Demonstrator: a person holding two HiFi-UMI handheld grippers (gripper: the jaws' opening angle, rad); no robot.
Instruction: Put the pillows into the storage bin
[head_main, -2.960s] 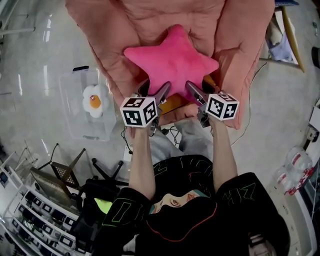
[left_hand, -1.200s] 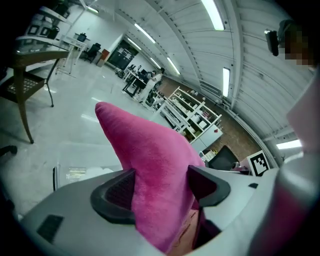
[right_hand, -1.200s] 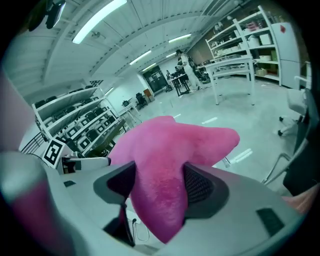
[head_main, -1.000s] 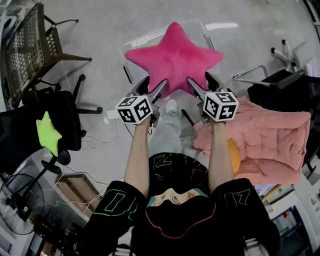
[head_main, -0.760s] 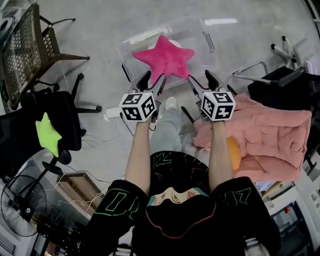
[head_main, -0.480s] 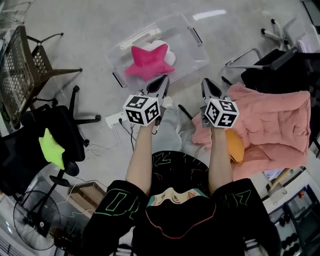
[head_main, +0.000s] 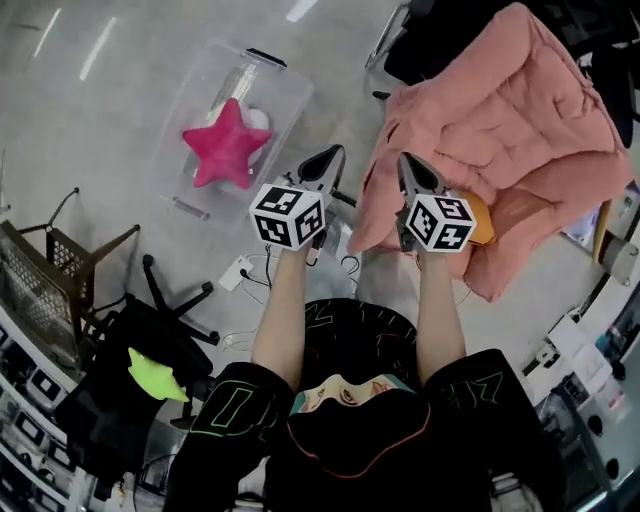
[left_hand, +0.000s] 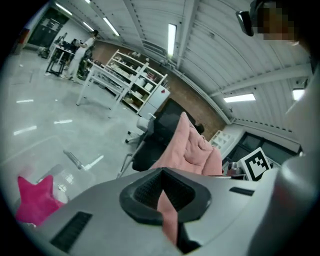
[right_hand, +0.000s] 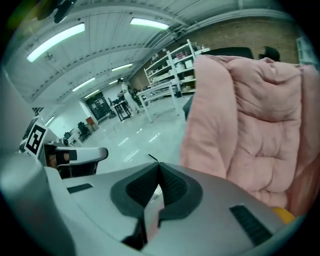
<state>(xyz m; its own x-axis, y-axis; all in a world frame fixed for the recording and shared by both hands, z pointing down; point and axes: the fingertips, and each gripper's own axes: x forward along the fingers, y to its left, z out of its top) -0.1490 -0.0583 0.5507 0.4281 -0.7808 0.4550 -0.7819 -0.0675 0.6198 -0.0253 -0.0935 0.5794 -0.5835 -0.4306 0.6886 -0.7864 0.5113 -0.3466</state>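
Records pink star-shaped plush pillow (head_main: 225, 145) inside clear plastic storage bin (head_main: 287, 92). Finds left gripper (head_main: 322, 165) and right gripper (head_main: 415, 172) closed, holding nothing. Judges task partly done (orange cushion (head_main: 482, 218) by pink quilt (head_main: 500, 90), lime-green pillow (head_main: 155, 375) likely outstanding).

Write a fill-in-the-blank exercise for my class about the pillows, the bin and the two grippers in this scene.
1. The pink pillow lying in the clear storage bin is shaped like a ____.
2. The jaws of the left gripper and the right gripper are both ____, with nothing between them.
3. The small pillow on the black chair is ____ in colour.
Missing words: star; shut; green.
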